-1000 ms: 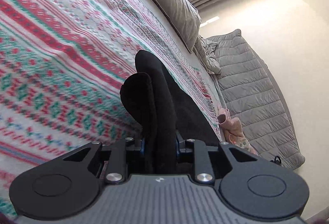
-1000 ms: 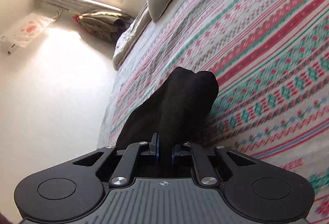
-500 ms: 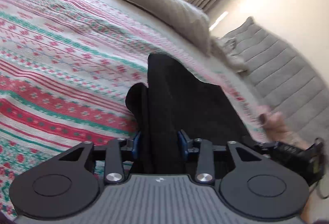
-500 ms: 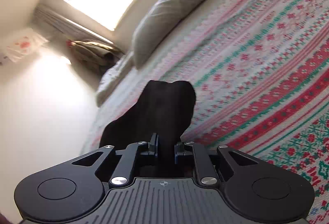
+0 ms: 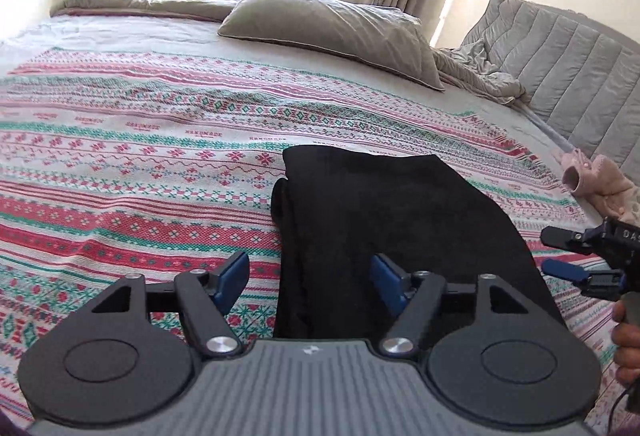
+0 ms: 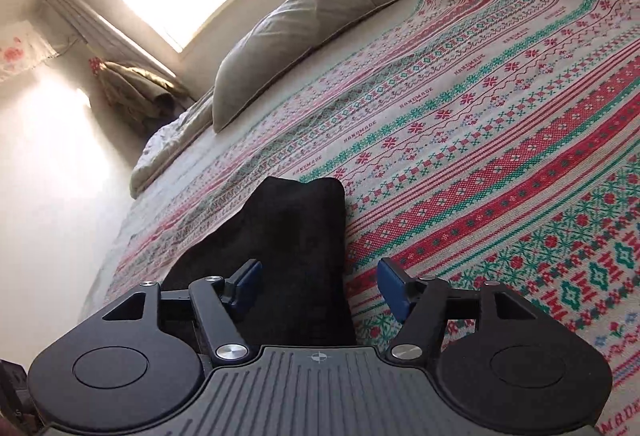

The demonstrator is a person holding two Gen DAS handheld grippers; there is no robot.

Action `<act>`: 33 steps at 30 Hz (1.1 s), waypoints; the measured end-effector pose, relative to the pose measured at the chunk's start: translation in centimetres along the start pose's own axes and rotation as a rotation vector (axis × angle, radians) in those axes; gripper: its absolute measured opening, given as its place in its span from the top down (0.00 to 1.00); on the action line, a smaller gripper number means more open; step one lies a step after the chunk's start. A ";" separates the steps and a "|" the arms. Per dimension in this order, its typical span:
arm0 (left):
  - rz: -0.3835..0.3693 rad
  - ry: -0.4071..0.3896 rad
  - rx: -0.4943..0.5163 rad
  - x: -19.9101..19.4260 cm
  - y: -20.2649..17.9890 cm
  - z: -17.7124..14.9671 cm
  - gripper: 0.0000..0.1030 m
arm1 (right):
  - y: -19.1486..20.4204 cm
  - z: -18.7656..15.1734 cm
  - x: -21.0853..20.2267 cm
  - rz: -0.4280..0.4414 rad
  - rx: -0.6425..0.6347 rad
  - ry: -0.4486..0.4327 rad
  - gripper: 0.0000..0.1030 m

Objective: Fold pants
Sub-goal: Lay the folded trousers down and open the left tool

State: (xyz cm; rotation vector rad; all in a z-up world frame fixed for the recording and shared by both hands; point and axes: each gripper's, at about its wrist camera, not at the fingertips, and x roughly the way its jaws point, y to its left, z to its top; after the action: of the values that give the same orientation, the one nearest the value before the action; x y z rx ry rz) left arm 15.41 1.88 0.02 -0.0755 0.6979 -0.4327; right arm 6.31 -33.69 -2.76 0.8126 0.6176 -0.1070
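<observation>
A: Where were the pants (image 5: 384,220) at that point?

B: Flat on the bed (image 5: 120,164), on the striped patterned blanket, near the edge closest to the cameras. They lay as a dark, roughly rectangular bundle, with a thicker doubled lip along their left side in the left wrist view.

A: And the hand-held grippers?

B: The left hand-held gripper (image 5: 310,278) had its blue pads spread wide, one on either side of the cloth's near edge, gripping nothing. The right hand-held gripper (image 6: 320,286) was likewise parted; its left pad sat over the black fabric, the other over the blanket, neither pinching.

A: How would you judge the fabric?

B: Soft, light and limp, I'd say, with a matte, slightly fuzzy look, so not slippery. It would sag and bunch if lifted by a single point, and the layers could slide apart.

A: So where to take hold?

B: At two corners of one short edge, pinching all layers together; the thick folded lip looked like the surest bite. The grey pillow (image 5: 332,24) was well apart, no obstacle
</observation>
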 end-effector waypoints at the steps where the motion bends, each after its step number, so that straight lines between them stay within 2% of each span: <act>1: 0.030 -0.001 0.025 -0.4 -0.6 -0.1 0.11 | 0.3 -0.3 -0.6 -0.008 -0.015 -0.001 0.32; 5: 0.102 0.015 0.086 -2.5 -2.6 -1.2 0.05 | 2.0 -1.6 -2.7 -0.059 -0.077 0.021 0.29; 7: 0.125 0.033 0.115 -3.5 -3.5 -1.7 0.02 | 3.2 -2.3 -3.9 -0.091 -0.134 0.048 0.21; 10: 0.155 0.042 0.158 -5.1 -4.9 -2.3 0.00 | 5.1 -3.6 -6.4 -0.125 -0.229 0.041 0.12; 12: 0.171 0.038 0.148 -6.2 -5.4 -2.7 0.00 | 6.1 -4.6 -7.8 -0.151 -0.284 0.036 0.08; 18: 0.209 0.041 0.105 -8.4 -6.1 -4.9 0.00 | 8.0 -8.4 -10.6 -0.222 -0.396 -0.004 0.04; 26: 0.323 0.061 0.108 -7.9 -6.9 -7.1 0.00 | 8.1 -12.0 -9.7 -0.304 -0.466 0.012 0.01; 33: 0.367 0.061 0.115 -6.8 -7.0 -8.1 0.00 | 8.3 -12.5 -8.9 -0.388 -0.517 -0.046 0.01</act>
State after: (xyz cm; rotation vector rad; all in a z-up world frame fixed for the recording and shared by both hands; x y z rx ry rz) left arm 3.05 -1.10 -0.59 0.1733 0.7277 -0.1226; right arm -4.32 -20.29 1.04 0.1845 0.7139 -0.3052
